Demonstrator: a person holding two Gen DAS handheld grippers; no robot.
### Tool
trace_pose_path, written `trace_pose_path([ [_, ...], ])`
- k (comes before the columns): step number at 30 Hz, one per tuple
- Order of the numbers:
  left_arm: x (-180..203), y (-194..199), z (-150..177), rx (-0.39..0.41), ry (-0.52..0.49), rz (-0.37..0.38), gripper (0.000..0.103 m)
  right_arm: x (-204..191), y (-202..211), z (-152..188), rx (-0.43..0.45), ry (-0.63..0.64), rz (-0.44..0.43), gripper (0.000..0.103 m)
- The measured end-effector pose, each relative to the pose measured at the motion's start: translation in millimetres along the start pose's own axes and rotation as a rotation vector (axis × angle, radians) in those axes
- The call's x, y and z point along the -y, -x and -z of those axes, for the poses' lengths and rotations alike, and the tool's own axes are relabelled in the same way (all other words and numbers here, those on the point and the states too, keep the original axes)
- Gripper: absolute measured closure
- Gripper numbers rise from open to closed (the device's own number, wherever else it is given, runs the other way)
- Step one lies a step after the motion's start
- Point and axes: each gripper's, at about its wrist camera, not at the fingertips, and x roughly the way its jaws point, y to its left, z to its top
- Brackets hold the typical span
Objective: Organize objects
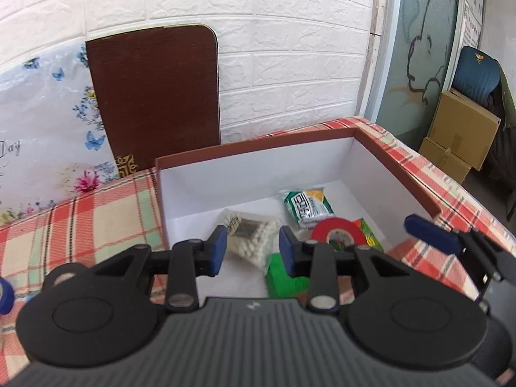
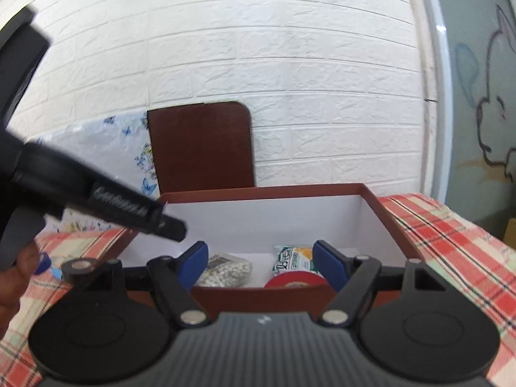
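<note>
Box (image 1: 396, 158) — brown outside, white inside, on the checked bench (image 1: 106, 213). Contents: bag of white pellets (image 1: 251, 242), green snack packet (image 1: 306, 208), red tape roll (image 1: 335, 232), green block (image 1: 283, 279). Left gripper (image 1: 253, 251) hangs over the box, fingers apart, empty. Right gripper (image 2: 261, 266) waits at the near wall, fingers wide, empty. Blue item (image 2: 43, 262) lies outside on the bench — likely next; approach low, close squarely.

Bright, even daylight — soft shadows, fisheye bending at edges, slight blur throughout.
</note>
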Motion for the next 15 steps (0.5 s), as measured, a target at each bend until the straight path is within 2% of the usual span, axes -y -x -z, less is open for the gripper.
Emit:
trace_pose_path([
  [7,-5.3,33.3,19.4,0.016,0.004,-0.037,0.057,5.7,29.7,-3.3,-0.017,-0.134,0.006,0.029],
  [9,-7.2,40.1,27.2,0.017,-0.005,-0.055,0.055,6.6,35.0,-3.4,-0.029,-0.167,-0.006,0.029],
  [11,-10.2,47.4,35.8,0.02,-0.008,-0.081,0.048,5.8,42.7,-0.4,-0.045,-0.199,-0.022,0.029],
  [15,-18.7,60.8,53.5,0.024,-0.014,-0.138,0.043,-0.4,53.8,4.4,-0.092,-0.271,-0.065,0.029],
])
